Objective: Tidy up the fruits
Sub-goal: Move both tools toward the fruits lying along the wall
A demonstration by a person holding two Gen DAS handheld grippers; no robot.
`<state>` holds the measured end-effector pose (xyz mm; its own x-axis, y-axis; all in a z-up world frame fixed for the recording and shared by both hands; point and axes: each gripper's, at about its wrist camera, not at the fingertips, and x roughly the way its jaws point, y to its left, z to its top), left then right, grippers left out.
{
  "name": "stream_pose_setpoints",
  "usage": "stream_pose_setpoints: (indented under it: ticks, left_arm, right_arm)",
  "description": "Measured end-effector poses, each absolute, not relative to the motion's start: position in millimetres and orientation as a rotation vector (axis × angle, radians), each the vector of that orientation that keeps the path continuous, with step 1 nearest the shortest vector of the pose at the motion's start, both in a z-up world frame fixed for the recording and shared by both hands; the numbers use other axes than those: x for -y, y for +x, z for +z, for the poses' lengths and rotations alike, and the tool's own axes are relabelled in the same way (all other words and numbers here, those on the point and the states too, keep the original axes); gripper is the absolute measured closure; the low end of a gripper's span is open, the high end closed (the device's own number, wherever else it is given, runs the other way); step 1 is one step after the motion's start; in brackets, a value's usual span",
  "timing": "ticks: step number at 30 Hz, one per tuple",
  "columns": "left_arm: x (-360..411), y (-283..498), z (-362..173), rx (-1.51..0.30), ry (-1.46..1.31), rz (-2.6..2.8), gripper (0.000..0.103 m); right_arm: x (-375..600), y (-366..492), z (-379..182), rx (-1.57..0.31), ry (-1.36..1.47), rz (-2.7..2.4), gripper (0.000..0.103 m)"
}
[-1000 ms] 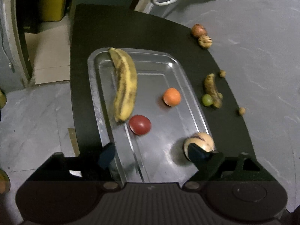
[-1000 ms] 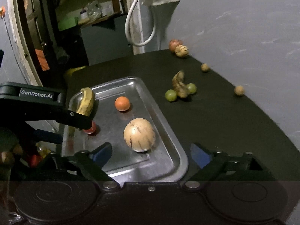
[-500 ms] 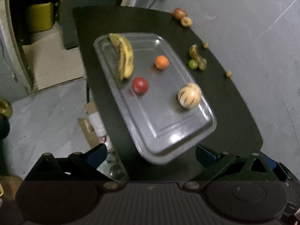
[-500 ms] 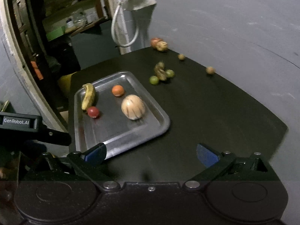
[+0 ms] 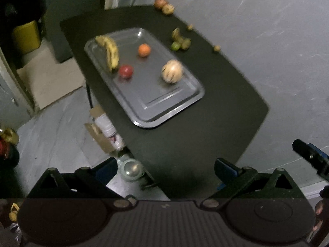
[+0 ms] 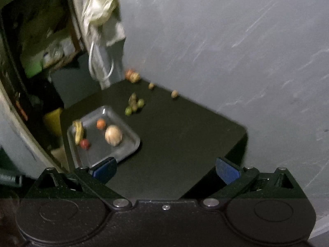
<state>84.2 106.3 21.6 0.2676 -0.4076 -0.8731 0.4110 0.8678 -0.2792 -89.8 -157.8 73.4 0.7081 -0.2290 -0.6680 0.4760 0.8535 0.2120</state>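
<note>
Tray point(image 5: 174, 111) (smooth metal, rounded corners)

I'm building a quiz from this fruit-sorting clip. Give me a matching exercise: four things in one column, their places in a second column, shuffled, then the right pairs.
Things:
1. banana
2. striped melon
3. green fruit
4. red tomato

Places:
A. on the black table, off the tray
B. along the tray's far-left rim
C. in the tray, right side
D. in the tray, by the banana's near tip

Pairs: 1-B, 2-C, 3-A, 4-D
</note>
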Motion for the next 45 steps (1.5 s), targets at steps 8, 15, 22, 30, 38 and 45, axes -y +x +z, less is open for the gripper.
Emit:
stream_pose_setpoints:
  ticks: [8,15,22,30,38,45]
  left_arm:
    - [-115.8,82.6,92.2,-1.037,-0.041,-0.569,0.001]
    - [-119.9,99.8,125.3,-0.987,-0.111,-0.575,0.001]
    - [-115.4,138.5,119.3,-0.989,-0.130,-0.577,0.001]
    - [-87.8,233.3,69.9,-1.086,-0.089,-0.645,0.001]
    - [-49.7,344.2,21.4,-1.184,0.027,-0.712,0.001]
    - [-9.2,408.5,-12.1,-1.229,0.098,-0.771,0.001]
  right_arm:
    - [190.7,-98.0,160.3,-0.562,0.579,-0.468,0.001]
    - [190.8,-69.5,234.4,-0.539,0.526,-0.408,0.001]
    - [186.8,-16.2,254.7,-0.363,0.500,-0.434,0.001]
    - [191.8,82.4,159.9,-0.382,0.501,-0.641,0.001]
    - [201.8,168.4,65.1,-0.491,0.755,-0.801,0.001]
    - [200.1,196.1,17.6,-0.574,0.724,-0.859,0.001]
